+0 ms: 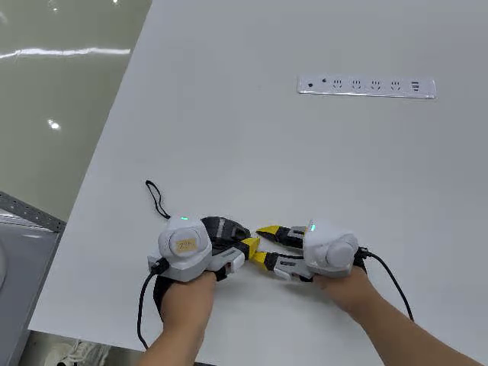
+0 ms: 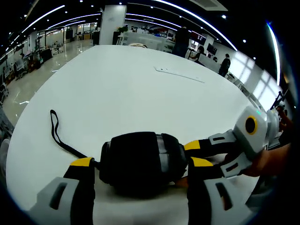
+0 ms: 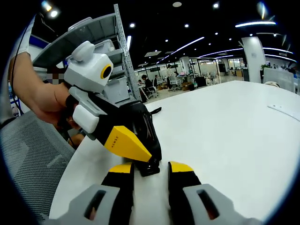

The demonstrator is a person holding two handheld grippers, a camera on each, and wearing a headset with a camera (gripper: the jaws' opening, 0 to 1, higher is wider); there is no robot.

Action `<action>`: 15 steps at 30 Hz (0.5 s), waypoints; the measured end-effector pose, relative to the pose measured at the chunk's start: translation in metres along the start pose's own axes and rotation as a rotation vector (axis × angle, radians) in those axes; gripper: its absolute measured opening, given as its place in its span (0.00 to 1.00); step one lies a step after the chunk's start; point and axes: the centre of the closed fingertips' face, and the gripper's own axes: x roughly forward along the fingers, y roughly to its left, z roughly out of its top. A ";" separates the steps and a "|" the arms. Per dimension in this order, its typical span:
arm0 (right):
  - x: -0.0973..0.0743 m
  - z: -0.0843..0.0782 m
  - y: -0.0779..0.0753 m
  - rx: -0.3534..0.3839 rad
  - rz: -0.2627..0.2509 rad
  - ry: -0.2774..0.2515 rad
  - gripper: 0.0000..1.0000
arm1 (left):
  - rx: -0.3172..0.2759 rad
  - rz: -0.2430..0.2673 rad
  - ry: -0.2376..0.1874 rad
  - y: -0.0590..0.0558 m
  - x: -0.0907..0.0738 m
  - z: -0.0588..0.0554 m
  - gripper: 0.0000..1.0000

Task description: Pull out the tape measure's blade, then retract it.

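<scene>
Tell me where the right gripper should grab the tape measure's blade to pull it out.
Grip the small black end tab poking out at the lower corner of the tape measure, likely the blade's hook. Come in straight, facing the left gripper, which clamps the case's sides and leaves that corner exposed. The right gripper has its open jaws on either side of the tab.

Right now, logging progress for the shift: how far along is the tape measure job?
Done: the left gripper is clamped on the tape measure. In hand: the right gripper, open, is at its front end. Left: the whole pull-out, then the retraction.
</scene>
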 end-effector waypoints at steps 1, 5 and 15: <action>0.000 0.000 0.000 0.000 0.000 0.002 0.28 | 0.000 -0.002 0.001 -0.001 0.000 0.000 0.79; -0.003 -0.001 0.000 0.000 0.001 0.011 0.28 | 0.006 -0.011 -0.004 -0.002 -0.001 0.000 0.80; -0.018 -0.003 -0.004 0.004 -0.017 0.015 0.30 | 0.005 -0.050 -0.035 -0.004 -0.005 0.005 0.80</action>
